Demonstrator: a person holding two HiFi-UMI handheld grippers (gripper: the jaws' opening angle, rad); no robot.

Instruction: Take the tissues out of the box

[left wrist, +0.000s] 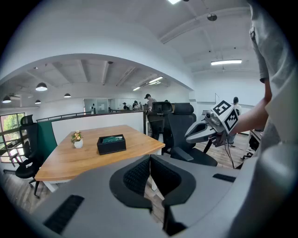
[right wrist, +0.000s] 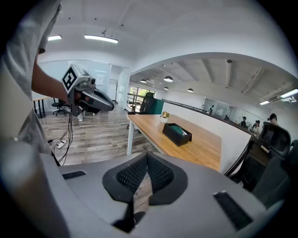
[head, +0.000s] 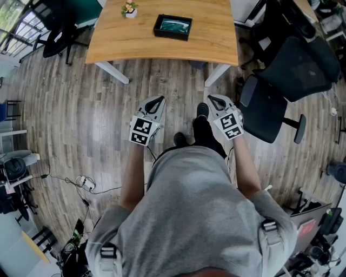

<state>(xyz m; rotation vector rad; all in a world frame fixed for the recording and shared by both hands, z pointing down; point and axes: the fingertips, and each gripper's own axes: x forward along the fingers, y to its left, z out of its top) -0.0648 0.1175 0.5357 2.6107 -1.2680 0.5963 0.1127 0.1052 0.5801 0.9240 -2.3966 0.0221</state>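
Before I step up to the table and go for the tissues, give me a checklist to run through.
1. Tissue box on the table, top facing up: ok.
2. Left hand-held gripper empty: ok, jaws together.
3. Right hand-held gripper empty: ok, jaws together.
4. Tissue box within reach: not ok, both hand-held grippers are over the floor, short of the table.
5. Flower pot apart from the tissue box: ok.
6. A tissue sticking up to pinch: cannot tell, too small to see.
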